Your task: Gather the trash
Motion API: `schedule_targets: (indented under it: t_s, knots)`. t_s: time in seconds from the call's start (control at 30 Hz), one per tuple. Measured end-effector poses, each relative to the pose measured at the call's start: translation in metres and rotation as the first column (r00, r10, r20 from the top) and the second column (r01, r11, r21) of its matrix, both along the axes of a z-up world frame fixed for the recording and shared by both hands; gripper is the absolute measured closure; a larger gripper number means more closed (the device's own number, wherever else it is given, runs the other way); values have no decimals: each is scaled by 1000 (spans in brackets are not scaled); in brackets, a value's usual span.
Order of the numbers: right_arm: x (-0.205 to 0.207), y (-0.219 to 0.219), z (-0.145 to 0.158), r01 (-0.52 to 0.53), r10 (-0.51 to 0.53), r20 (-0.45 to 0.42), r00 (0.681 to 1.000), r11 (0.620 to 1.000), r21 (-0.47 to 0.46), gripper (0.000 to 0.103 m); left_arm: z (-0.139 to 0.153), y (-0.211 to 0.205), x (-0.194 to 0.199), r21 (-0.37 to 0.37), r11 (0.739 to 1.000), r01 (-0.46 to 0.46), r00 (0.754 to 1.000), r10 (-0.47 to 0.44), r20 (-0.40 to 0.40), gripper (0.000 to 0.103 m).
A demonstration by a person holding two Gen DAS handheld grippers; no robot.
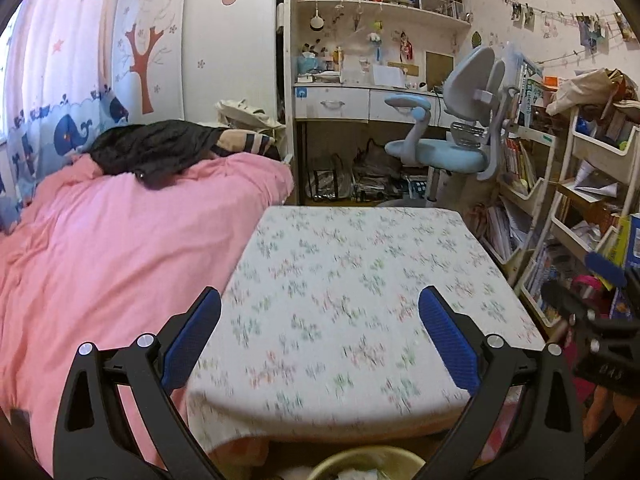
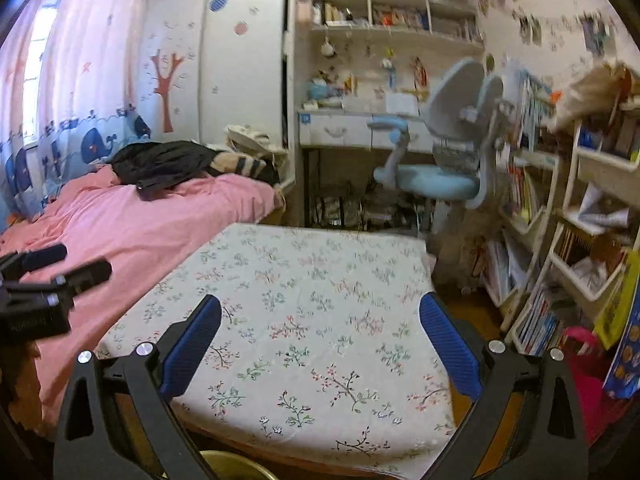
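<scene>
Trash bin (image 1: 368, 465), yellowish rim, bottom centre of my left view, pale scraps inside. My left tongs (image 1: 320, 338) spread wide, holding nothing; right tongs (image 2: 320, 340) likewise, over floral tabletop (image 2: 320, 280). Pink bed (image 1: 100, 240) at left.

A table (image 1: 360, 280) covered in white cloth printed with small green and pink flower sprigs. Beside it, a bed under a plain pink duvet (image 1: 100, 240), with a black garment (image 1: 152, 148) and a tan pillow striped in black (image 1: 244, 140) on top. Pink curtains (image 1: 60, 40) end in a blue band of navy whales. The white wardrobe (image 1: 228, 40) carries an orange-red tree sticker. A desk chair (image 1: 452, 120) — pale grey back, light blue seat. Both grippers, left (image 1: 320, 344) and right (image 2: 320, 344), have black arms and blue ribbed pads. A yellowish bin rim (image 1: 368, 464) — at the bottom edge
</scene>
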State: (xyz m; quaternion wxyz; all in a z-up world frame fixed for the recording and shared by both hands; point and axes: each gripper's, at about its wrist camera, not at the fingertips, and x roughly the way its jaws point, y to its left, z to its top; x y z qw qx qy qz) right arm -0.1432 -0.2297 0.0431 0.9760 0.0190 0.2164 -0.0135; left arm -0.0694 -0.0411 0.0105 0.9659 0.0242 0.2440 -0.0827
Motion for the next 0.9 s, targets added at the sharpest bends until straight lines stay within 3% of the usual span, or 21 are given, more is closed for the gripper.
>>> schedule_targets:
  t_s: [0.13,0.33,0.5,0.73,0.9]
  knots:
    - [16,1,1,12,-12,14,1000,1000,-17,8,8,-6,31,5,1000,-6,1000,6,20,7]
    - [32,-4,-1,44,-44,8,999,999,28,8,14,-17,64,31,999,12,999,-13,39,7]
    - [29,-3,1,43,-43,18,999,999,12,8,14,-16,74,44,999,8,1000,-9,26,7]
    - [35,-11,1,77,-77,4,997,997,26,8,12,-3,75,-8,1000,-11,1000,11,24,7]
    - [38,-4,1,67,-67,4,998,998,4,8,5,-3,75,12,1000,-19,1000,19,15,7]
